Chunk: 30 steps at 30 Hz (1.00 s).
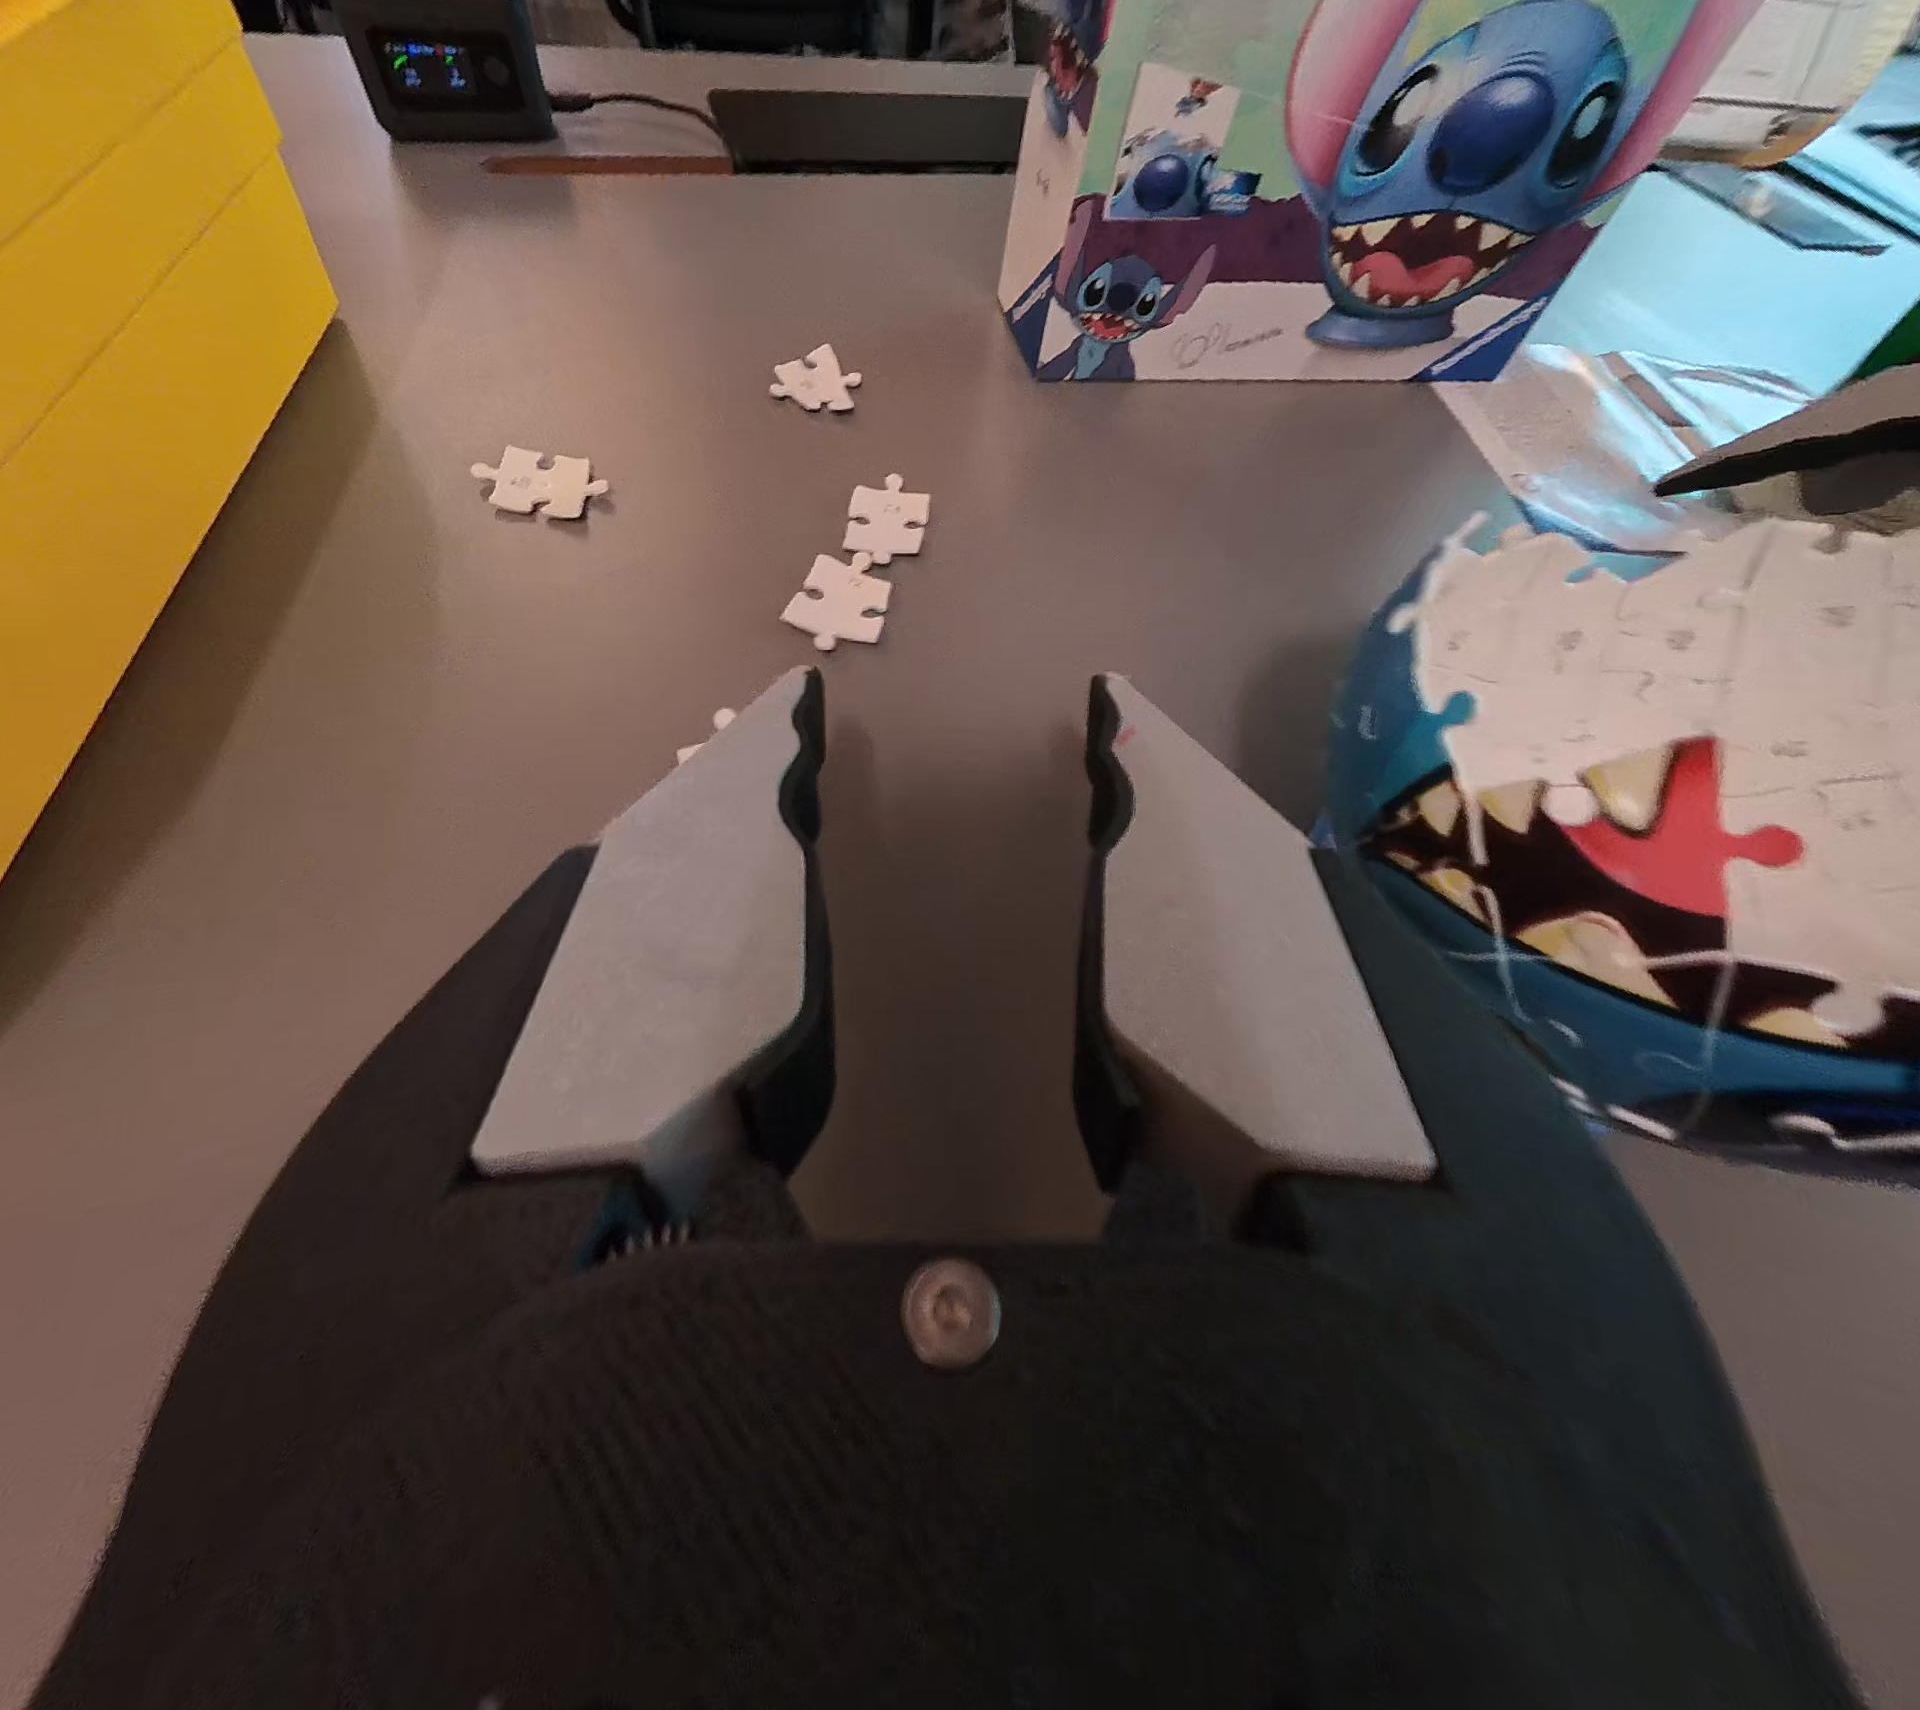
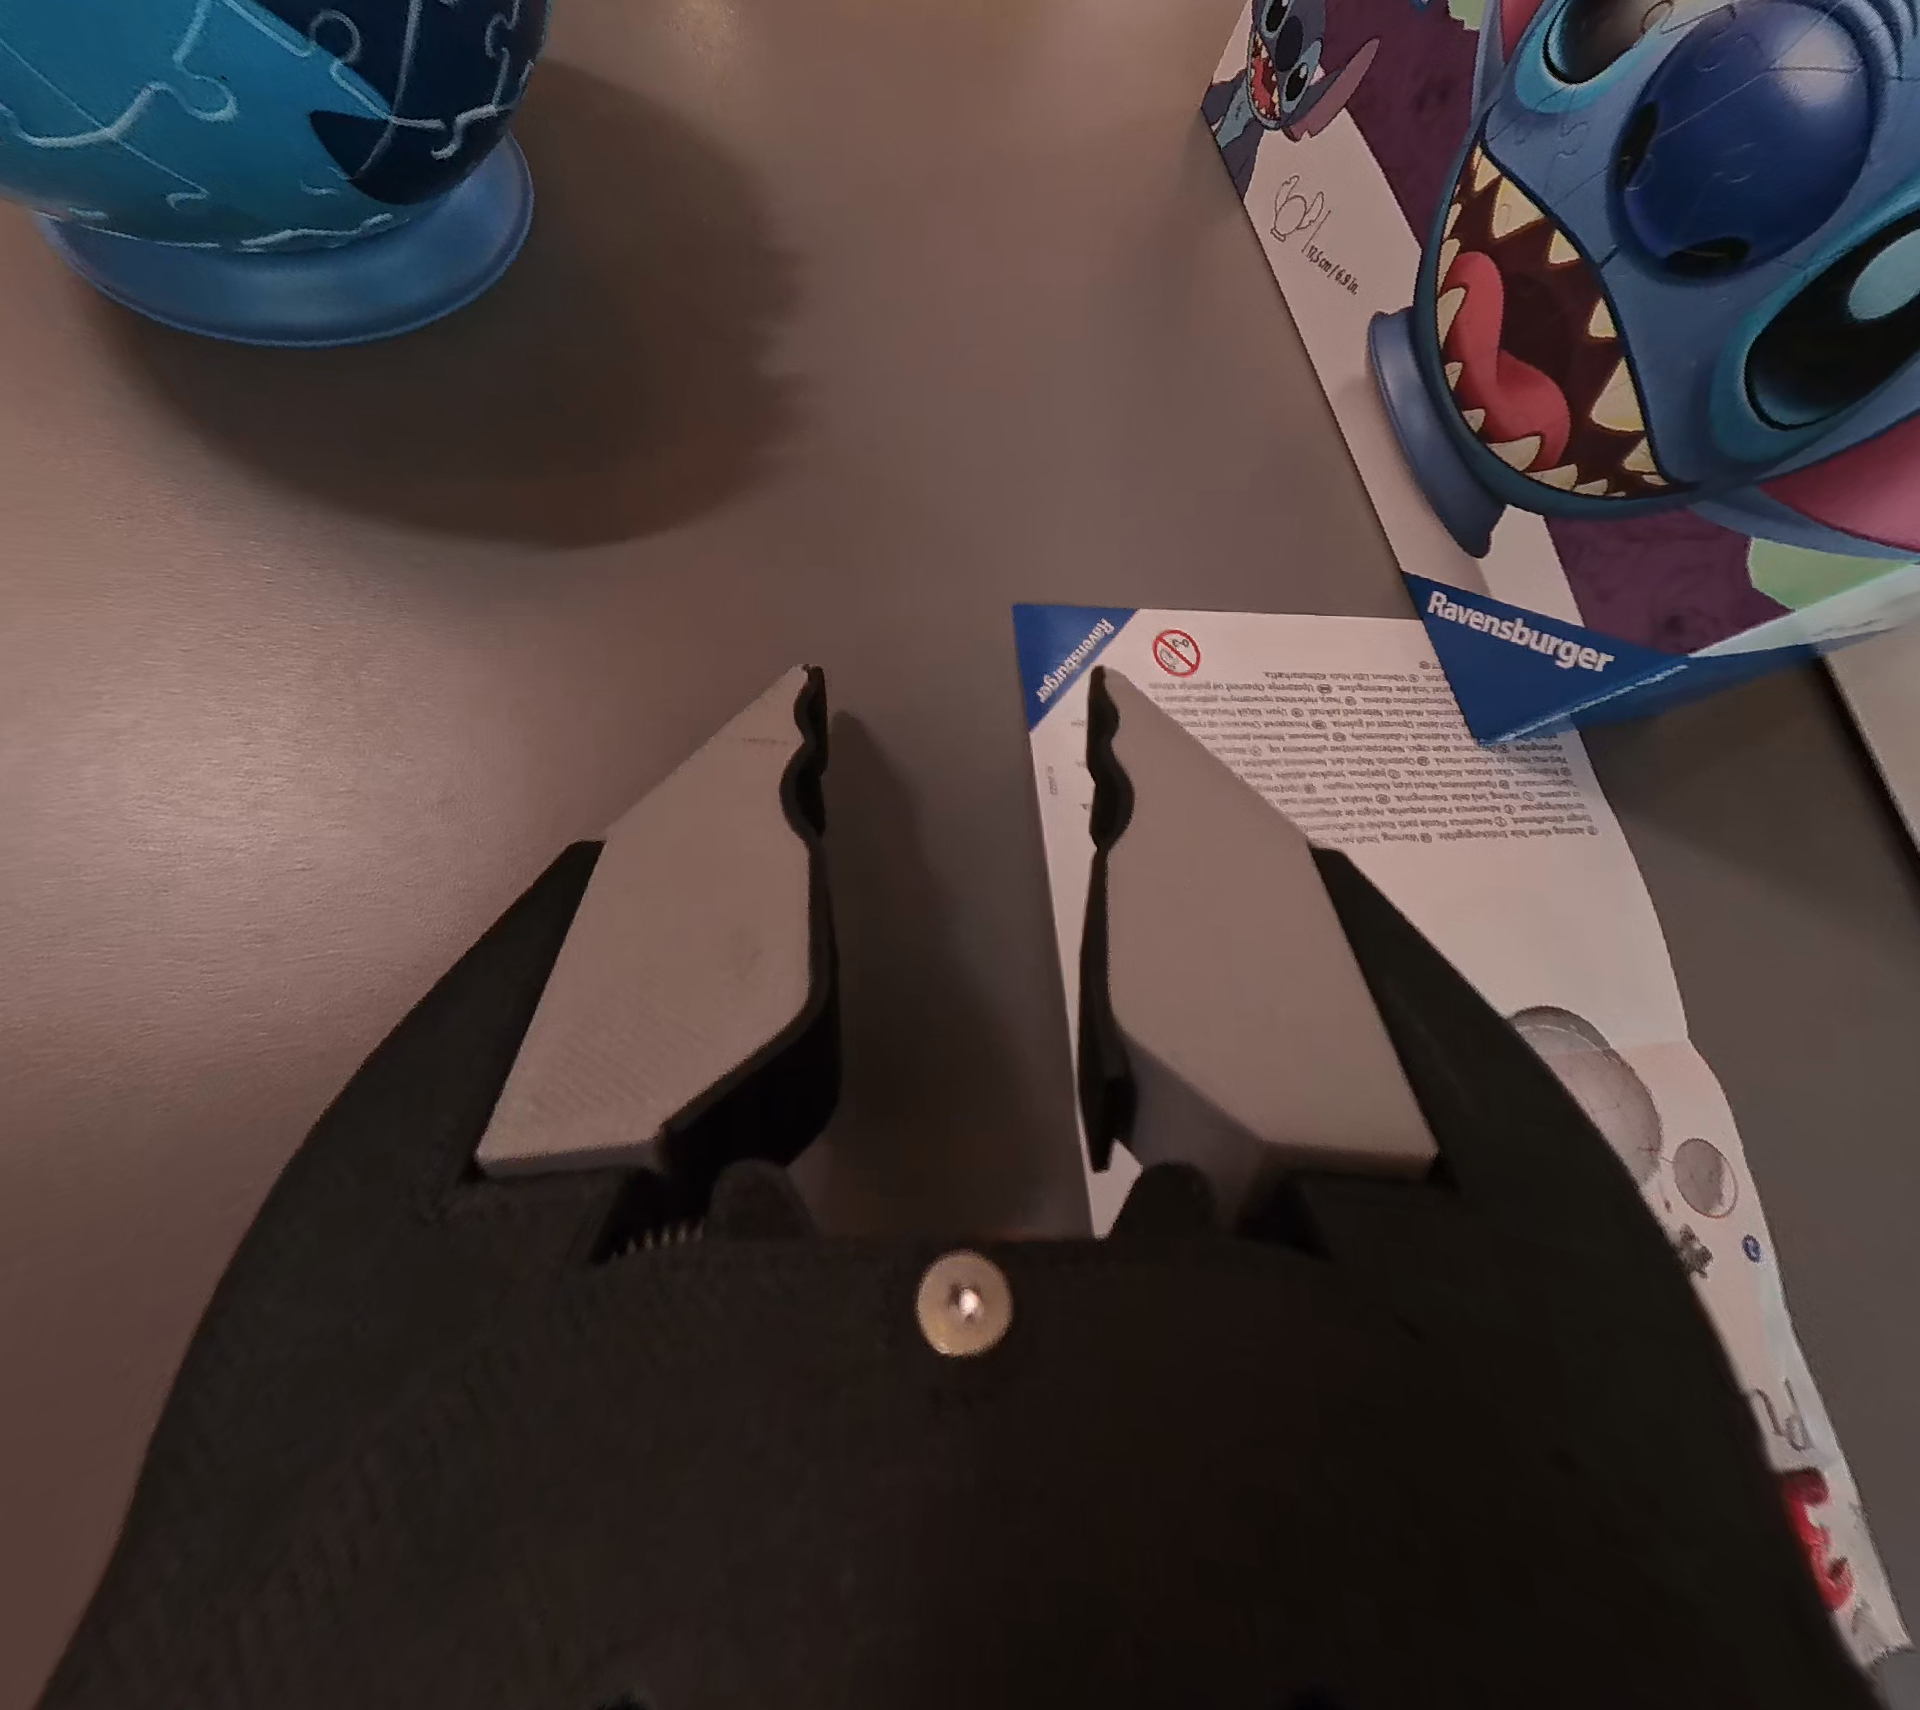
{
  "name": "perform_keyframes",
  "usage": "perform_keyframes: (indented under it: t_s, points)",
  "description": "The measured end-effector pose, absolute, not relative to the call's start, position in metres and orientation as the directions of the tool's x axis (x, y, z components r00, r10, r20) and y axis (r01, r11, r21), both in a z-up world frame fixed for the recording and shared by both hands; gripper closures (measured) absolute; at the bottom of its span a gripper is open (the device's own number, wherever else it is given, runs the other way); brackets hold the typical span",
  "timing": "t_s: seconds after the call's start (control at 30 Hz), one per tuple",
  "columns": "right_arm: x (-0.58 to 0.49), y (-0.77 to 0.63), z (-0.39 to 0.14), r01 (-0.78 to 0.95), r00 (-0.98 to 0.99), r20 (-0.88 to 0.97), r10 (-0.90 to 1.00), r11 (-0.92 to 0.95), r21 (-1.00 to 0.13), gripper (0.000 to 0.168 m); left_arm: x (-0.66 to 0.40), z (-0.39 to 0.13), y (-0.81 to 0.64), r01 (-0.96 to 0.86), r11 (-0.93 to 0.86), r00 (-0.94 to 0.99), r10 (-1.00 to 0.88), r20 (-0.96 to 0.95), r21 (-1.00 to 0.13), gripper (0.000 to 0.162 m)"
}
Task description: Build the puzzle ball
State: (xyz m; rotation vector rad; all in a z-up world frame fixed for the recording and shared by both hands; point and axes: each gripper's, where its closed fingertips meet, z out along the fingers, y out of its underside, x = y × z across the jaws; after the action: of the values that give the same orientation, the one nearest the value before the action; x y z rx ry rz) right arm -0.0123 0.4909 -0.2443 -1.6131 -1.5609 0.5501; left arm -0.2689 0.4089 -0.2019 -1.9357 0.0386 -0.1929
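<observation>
Puzzle ball (image 1: 1621,881) sits on the grey table (image 1: 520,829), partly built: its lower shell shows a toothy mouth and red tongue, while the upper part shows white piece backs with a jagged, unfinished edge. From the right wrist view the same ball rests on a round blue stand (image 2: 312,278), off to the upper left of that gripper, and casts a wide shadow across the tabletop.

Both tools are released. The left gripper (image 1: 956,694) hangs over bare table with its jaws spread and nothing between them; the ball lies just beside its right finger. The right gripper (image 2: 956,694) is likewise spread and empty, its right finger over a printed instruction sheet (image 2: 1351,829) that lies flat on the table.

Ahead of the left gripper lie loose white pieces (image 1: 868,559), face down: two touching near the middle, a joined pair (image 1: 540,481) further left, and a single one (image 1: 816,379) beyond. A sliver of another piece peeks out beside the left finger.

The puzzle box (image 1: 1299,154) stands upright behind the ball, its corner overlapping the sheet in the right wrist view. A yellow bin (image 1: 125,310) fills the left edge, and a small grey device with a lit screen (image 1: 442,45) stands at the far end of the table, a cable running from it.
</observation>
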Motion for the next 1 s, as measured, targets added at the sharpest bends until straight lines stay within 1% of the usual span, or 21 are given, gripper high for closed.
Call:
perform_keyframes:
  t_s: [0.13,0.23,0.3,0.37,0.47,0.57,0.7,0.77,0.9,1.0]
  points:
    - [-0.02,0.478,-0.235,0.562,0.111,0.157,0.981,0.069,-0.824,0.121,-0.262,-0.18,0.39,0.079,-0.24,0.977,-0.175,0.123,-0.968,0.12]
    - [-0.026,0.464,-0.223,0.515,0.059,0.114,0.992,0.067,-0.855,0.12,-0.258,-0.169,0.365,0.099,-0.178,0.961,-0.238,0.141,-0.979,0.119]
    - [-0.032,0.447,-0.213,0.465,-0.021,0.09,0.996,0.09,-0.881,0.119,-0.247,-0.168,0.345,0.089,-0.201,0.933,-0.326,0.152,-0.975,0.115]
    - [-0.036,0.429,-0.209,0.433,-0.12,0.088,0.989,0.132,-0.892,0.119,-0.235,-0.167,0.323,0.036,-0.225,0.906,-0.403,0.126,-0.974,0.112]
    - [-0.044,0.413,-0.212,0.409,-0.228,0.099,0.969,0.187,-0.893,0.114,-0.22,-0.165,0.297,-0.037,-0.235,0.873,-0.48,0.083,-0.971,0.107]
    - [-0.054,0.399,-0.208,0.378,-0.314,0.071,0.947,0.193,-0.905,0.109,-0.2,-0.168,0.285,-0.03,-0.287,0.834,-0.536,0.134,-0.958,0.101]
    - [-0.067,0.399,-0.197,0.346,-0.36,0.079,0.929,0.211,-0.914,0.104,-0.173,-0.189,0.291,-0.078,-0.369,0.826,-0.543,0.147,-0.926,0.086]
    - [-0.072,0.403,-0.194,0.337,-0.375,0.105,0.921,0.241,-0.91,0.102,-0.165,-0.193,0.298,-0.076,-0.378,0.838,-0.525,0.146,-0.923,0.089]
    - [-0.076,0.405,-0.193,0.295,-0.432,0.15,0.889,0.297,-0.908,0.101,-0.169,-0.202,0.314,-0.079,-0.386,0.878,-0.463,0.119,-0.919,0.088]
    - [-0.075,0.403,-0.196,0.295,-0.467,0.141,0.873,0.304,-0.906,0.095,-0.173,-0.205,0.319,-0.042,-0.391,0.887,-0.439,0.146,-0.92,0.086]
